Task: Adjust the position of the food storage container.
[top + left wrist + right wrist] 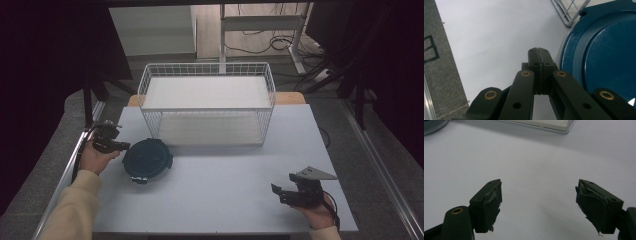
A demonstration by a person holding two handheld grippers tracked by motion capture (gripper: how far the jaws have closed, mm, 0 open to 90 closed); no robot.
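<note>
Resting at the left side of the pale surface, the left claw sits with its two jaws pressed flat together and nothing between them. Its tip lies just beside the rim of a round dark blue lidded container, at the container's left edge in the high view; whether the two actually touch cannot be told. In the left gripper view the closed left claw points along the bare surface, with the blue container close on its right and a corner of the white wire basket beyond.

The container stands on the surface just in front of the basket's left corner.

Well apart, near the right front corner, the right claw is held low over the surface with its jaws spread. In the right gripper view the right claw gapes over bare surface, its pads torn and ragged, holding nothing.
</note>
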